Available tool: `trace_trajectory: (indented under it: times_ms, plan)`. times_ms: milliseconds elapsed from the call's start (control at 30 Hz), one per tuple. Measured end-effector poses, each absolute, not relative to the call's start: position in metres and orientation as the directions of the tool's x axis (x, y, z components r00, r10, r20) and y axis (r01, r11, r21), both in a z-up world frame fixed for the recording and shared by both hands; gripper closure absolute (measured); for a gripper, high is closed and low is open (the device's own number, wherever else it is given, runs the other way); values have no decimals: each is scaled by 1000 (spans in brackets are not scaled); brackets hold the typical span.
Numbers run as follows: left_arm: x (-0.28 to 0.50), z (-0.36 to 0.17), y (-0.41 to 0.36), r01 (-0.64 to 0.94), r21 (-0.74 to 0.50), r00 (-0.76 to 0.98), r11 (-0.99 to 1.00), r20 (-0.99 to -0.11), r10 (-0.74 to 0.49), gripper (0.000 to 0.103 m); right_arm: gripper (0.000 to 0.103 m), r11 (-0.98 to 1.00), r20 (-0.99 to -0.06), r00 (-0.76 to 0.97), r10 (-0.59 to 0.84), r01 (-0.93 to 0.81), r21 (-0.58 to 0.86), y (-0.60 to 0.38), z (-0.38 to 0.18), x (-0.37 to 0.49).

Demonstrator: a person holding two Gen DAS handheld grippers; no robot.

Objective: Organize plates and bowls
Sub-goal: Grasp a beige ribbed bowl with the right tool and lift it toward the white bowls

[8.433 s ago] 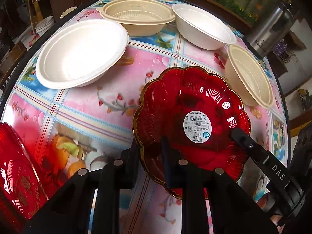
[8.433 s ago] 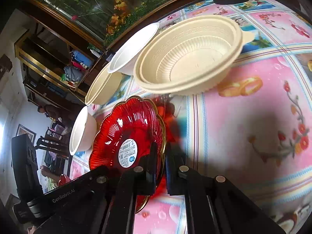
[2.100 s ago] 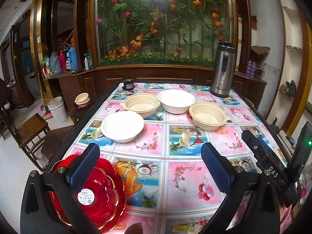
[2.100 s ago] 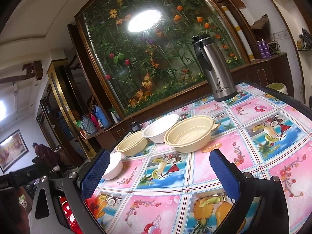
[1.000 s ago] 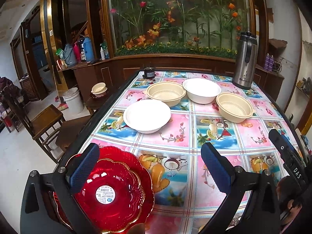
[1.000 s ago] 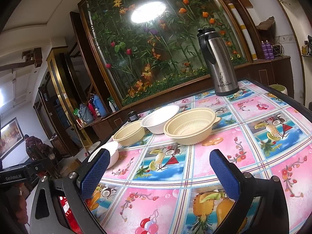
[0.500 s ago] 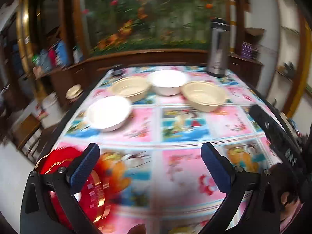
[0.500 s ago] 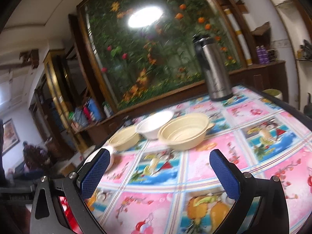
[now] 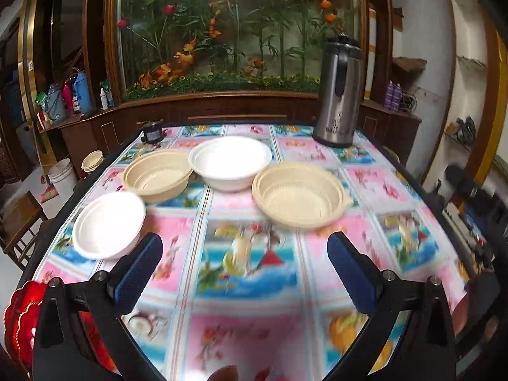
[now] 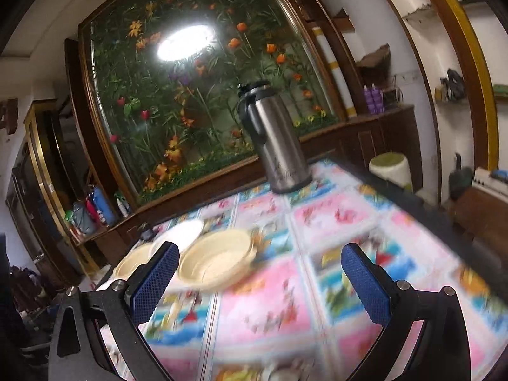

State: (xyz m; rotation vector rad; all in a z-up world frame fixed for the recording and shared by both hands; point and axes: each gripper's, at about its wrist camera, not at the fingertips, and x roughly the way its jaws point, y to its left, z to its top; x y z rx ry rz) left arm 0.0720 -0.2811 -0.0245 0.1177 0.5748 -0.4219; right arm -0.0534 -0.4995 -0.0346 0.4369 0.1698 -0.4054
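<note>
Left gripper (image 9: 244, 266) was wide open, blue pads far apart, nothing between them, held above the near part of the table (image 9: 254, 324).

Left wrist view, left to right:
- Red plates (image 9: 19, 320) at the near left table corner, partly hidden behind the left finger. Looked like a stack, but blur and occlusion make that uncertain.
- White bowl (image 9: 108, 225) on the left side, upright, just beyond the left pad.
- Beige bowl (image 9: 157, 174) behind it, close to touching a second white bowl (image 9: 230, 165) at the centre back; contact couldn't be confirmed.
- Larger ribbed beige bowl (image 9: 300, 198) right of centre, upright, near the centre white bowl's rim.
- Steel flask (image 9: 339, 92) at the far right corner, well apart from the bowls.
- Small dark object (image 9: 151, 131) at the far left edge, too small to identify.

Right gripper (image 10: 258, 277) was also wide open and empty, held above the table and tilted.

Right wrist view was heavily motion-blurred, left to right:
- Beige bowl (image 10: 133, 265) partly behind the left pad.
- White bowl (image 10: 182, 230) just past it.
- Ribbed beige bowl (image 10: 219, 258) between the pads, nearer the left one.
- Flask (image 10: 276, 139) upright at the far edge.

All bowls sat separately on the table, none nested.
</note>
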Motion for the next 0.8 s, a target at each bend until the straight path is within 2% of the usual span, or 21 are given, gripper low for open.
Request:
trace_trajectory:
  times_ms: [100, 233, 333, 367, 433, 633, 800]
  plan:
    - [87, -19, -291, 398, -19, 766, 917, -543, -343, 0, 0, 827, -170, 906, -388, 424, 369, -511, -16, -34]
    - [109, -20, -299, 347, -32, 773, 937, -555, -305, 0, 0, 895, -83, 925, -370, 379, 234, -495, -6, 6]
    - [120, -26, -301, 290, 3, 802, 957, -546, -241, 0, 0, 897, -93, 935, -342, 354, 263, -494, -18, 28]
    - [124, -29, -301, 278, 5, 807, 960, -543, -231, 0, 0, 881, -113, 937, -331, 349, 318, -502, -26, 33]
    - [133, -33, -305, 250, -7, 804, 968, -555, -212, 0, 0, 874, -195, 933, -301, 352, 336, -512, -30, 44]
    - [149, -27, -322, 237, -56, 805, 970, -548, -228, 0, 0, 794, -197, 925, -324, 379, 475, -545, -29, 32]
    - [153, -27, -334, 229, -45, 816, 972, -536, -217, 0, 0, 768, -196, 927, -320, 375, 519, -560, -30, 27]
